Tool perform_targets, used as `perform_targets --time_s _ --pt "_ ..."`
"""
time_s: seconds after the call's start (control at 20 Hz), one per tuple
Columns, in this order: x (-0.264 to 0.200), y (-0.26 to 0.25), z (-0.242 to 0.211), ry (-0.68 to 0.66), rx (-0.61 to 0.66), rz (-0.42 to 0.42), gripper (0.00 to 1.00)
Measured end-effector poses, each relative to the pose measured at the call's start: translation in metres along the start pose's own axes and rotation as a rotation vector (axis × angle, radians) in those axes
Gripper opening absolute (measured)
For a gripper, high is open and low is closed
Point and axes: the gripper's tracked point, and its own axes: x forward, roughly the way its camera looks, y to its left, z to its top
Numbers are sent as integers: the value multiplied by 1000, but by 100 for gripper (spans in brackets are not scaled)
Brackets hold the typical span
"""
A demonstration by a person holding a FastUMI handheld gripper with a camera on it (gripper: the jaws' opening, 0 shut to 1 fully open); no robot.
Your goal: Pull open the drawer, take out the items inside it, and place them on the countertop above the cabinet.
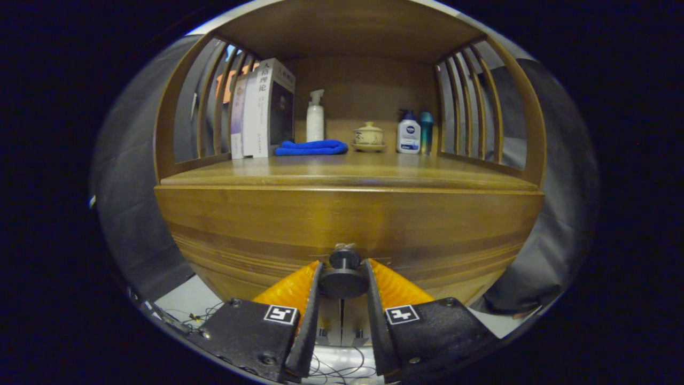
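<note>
1. Gripper view: gripper [343,278] pinching the dark drawer knob [343,274] at the middle of the closed drawer front [347,224], under the counter [347,171] front edge.
2. Step in hand: opening. Contents hidden.
3. Next, probably: straight pull back, grip kept firm.

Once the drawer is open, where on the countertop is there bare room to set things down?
With the claw shut on the drawer knob, the countertop's front is bare between both slatted sides. The back is crowded: books, blue cloth, pump bottle, lidded cup, two bottles.
</note>
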Motion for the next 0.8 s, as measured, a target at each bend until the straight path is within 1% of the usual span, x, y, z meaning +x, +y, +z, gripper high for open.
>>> perform_targets --time_s 0.25,0.45,0.65,0.8 --pt "-1 -1 -2 -11 -71 19 38" --pt "-11 -2 -5 -18 -63 20 37" --pt "-38 -4 -17 -27 -73 45 37" --pt "-59 -3 -26 -15 -36 57 37"
